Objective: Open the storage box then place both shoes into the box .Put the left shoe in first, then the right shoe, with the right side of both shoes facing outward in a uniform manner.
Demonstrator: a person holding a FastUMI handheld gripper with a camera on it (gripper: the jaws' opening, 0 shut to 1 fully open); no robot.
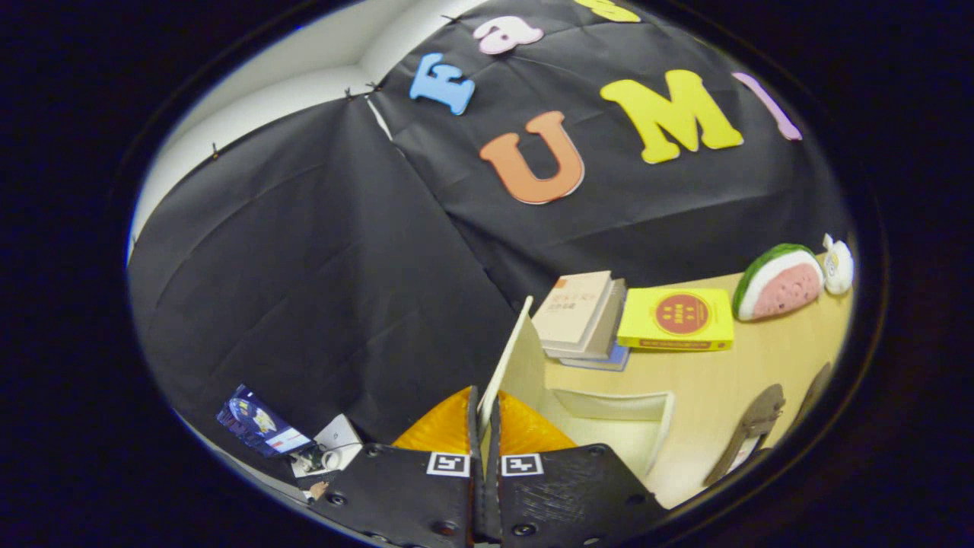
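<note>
The wooden table (715,388) bears stacked books (582,316), a yellow book (677,318), a watermelon toy (778,280), the storage box (616,415), shoes (749,430)

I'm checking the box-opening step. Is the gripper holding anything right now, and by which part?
Yes. The gripper is shut on the box lid, pinching its thin free edge between both fingers, with the lid raised upright above the open box.

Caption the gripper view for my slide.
Gripper shut on the box lid, lifting it above the open white storage box; two shoes wait on the table.
</note>
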